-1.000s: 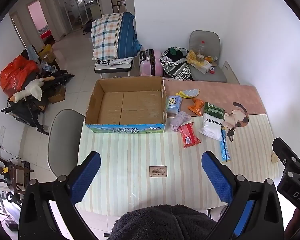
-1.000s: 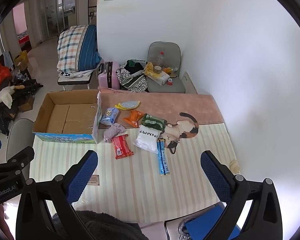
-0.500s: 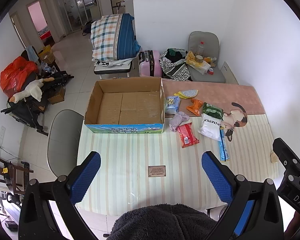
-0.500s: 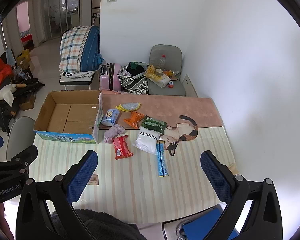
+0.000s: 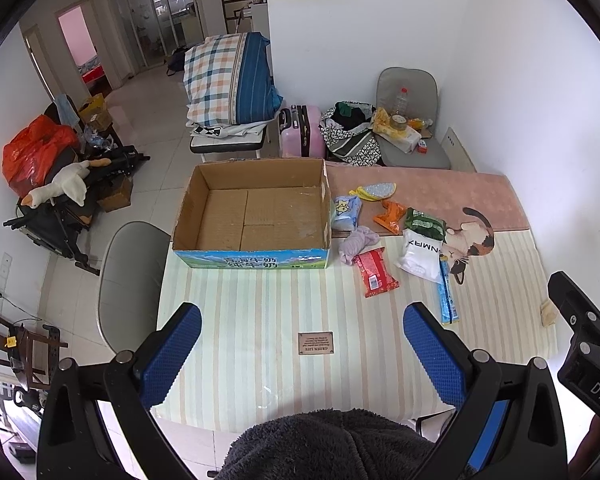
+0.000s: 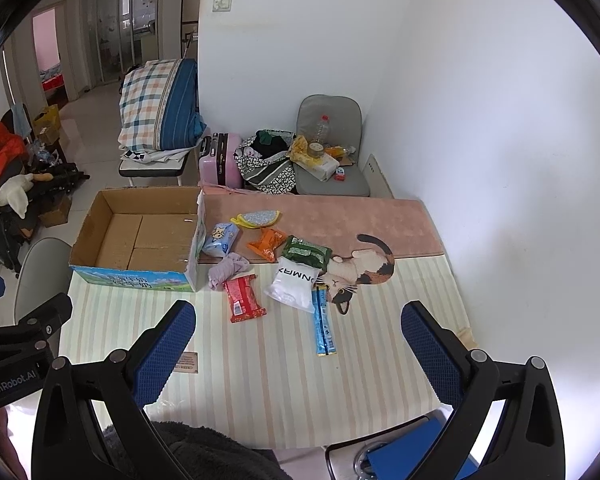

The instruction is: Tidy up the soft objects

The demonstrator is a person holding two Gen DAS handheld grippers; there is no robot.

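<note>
An empty cardboard box [image 5: 256, 208] [image 6: 140, 240] stands on the left of the striped table [image 5: 260, 320]. To its right lie a lilac cloth [image 5: 356, 242] [image 6: 228, 268], a red packet [image 5: 376, 274] [image 6: 244, 298], a white pouch [image 5: 420, 254] [image 6: 294, 284], a blue stick pack [image 5: 446, 294] [image 6: 323, 326], a green packet [image 5: 424, 222] [image 6: 306, 252], an orange packet [image 5: 392, 216] [image 6: 268, 244], a light blue pack [image 5: 345, 211] [image 6: 220, 238] and a yellow-rimmed pad [image 5: 374, 191] [image 6: 258, 217]. My left gripper [image 5: 300, 348] and right gripper [image 6: 296, 344] hover open above the near table edge, empty.
A cat-shaped mat [image 5: 470, 240] lies on the pink cloth's edge. A small label plate [image 5: 315, 343] sits near the front. A grey chair [image 5: 128, 280] stands left of the table; a pink suitcase [image 5: 302, 130], bags and another chair [image 5: 412, 120] lie beyond it.
Both views have drawn back and up a little, so the table and items look slightly smaller. Nothing on the table has moved.
</note>
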